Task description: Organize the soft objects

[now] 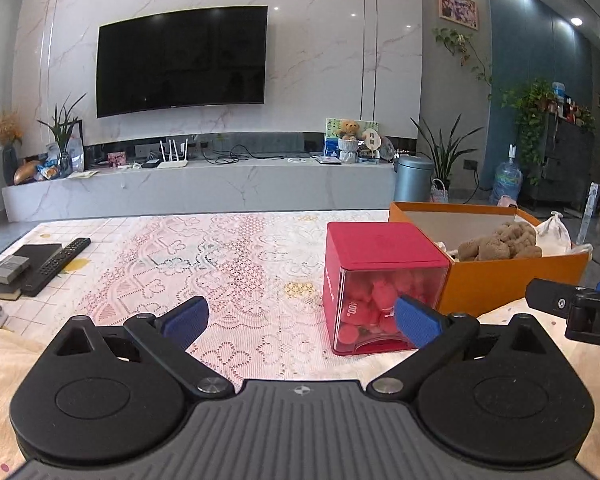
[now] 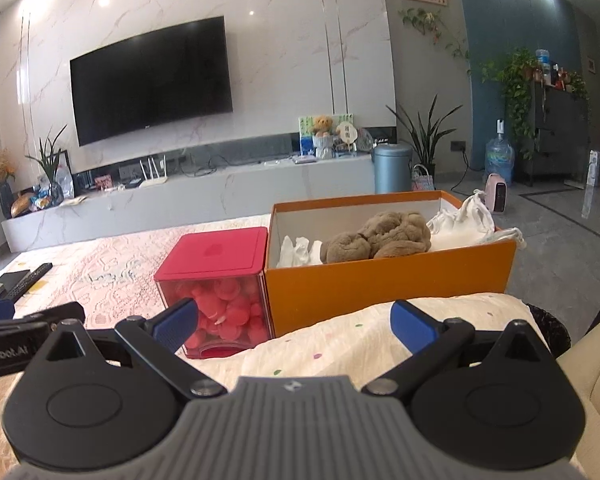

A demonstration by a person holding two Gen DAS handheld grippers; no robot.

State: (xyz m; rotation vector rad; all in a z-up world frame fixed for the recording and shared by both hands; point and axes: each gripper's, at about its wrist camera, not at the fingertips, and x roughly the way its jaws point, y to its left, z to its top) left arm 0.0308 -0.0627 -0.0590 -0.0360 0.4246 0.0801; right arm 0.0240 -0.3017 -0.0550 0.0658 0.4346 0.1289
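Note:
An orange box (image 2: 388, 280) stands on the table and holds a brown plush toy (image 2: 384, 236) and white soft cloth (image 2: 464, 220). It also shows in the left wrist view (image 1: 512, 276) with the plush toy (image 1: 500, 242) inside. A red cube container (image 1: 380, 280) with pink soft balls behind its clear front stands left of the box, touching it; it also shows in the right wrist view (image 2: 216, 280). My left gripper (image 1: 300, 320) is open and empty above the lace tablecloth. My right gripper (image 2: 296, 324) is open and empty above a cream spotted cloth (image 2: 340, 344), near the box's front.
A lace tablecloth (image 1: 204, 264) covers the table. A remote control (image 1: 62, 260) and dark flat devices lie at its far left. A cream cloth (image 1: 4, 360) lies at the near left. A TV wall and low cabinet stand behind. A sofa edge (image 2: 596, 380) is at right.

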